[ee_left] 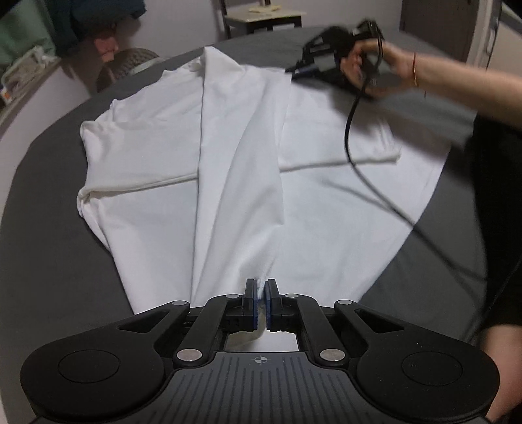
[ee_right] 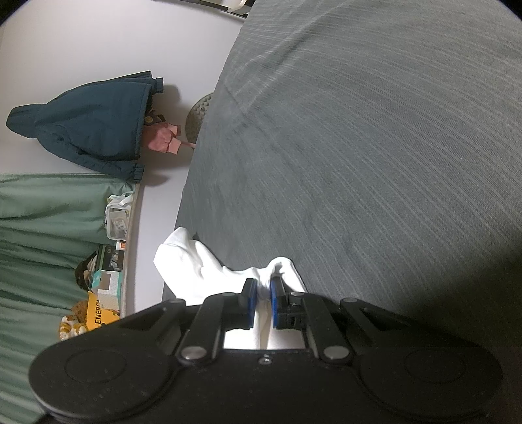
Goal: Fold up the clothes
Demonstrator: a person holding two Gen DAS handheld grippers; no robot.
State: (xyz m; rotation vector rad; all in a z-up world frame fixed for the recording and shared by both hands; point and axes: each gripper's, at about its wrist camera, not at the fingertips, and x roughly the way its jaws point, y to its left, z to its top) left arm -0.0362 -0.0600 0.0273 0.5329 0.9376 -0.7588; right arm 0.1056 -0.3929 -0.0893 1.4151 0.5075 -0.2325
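Both grippers clamped on white shirt over grey bed

Clenched on the near hem of the white shirt: left gripper, blue pads pressed together with a thin pinch of cloth between them, fabric rising from there in a long ridge up the middle of the garment. Spread flat across the grey bedcover, sleeves out to either side, collar end toward the far edge of the bed. Gripped at that far end by the right gripper, carried in a bare hand with a thin red band at the wrist, black cable trailing from it across the cloth toward a dark sleeve at the right edge.

Seen from the right wrist: right gripper closed on a bunched fold of the white shirt, blue pads squeezing it from both sides, more loose cloth spilling left over the bed's edge. Striped grey bedcover filling the rest.

Beyond the bed: dark teal jacket against the pale wall, green curtain, boxes and packets lined up beside it, small side table at the far end of the room
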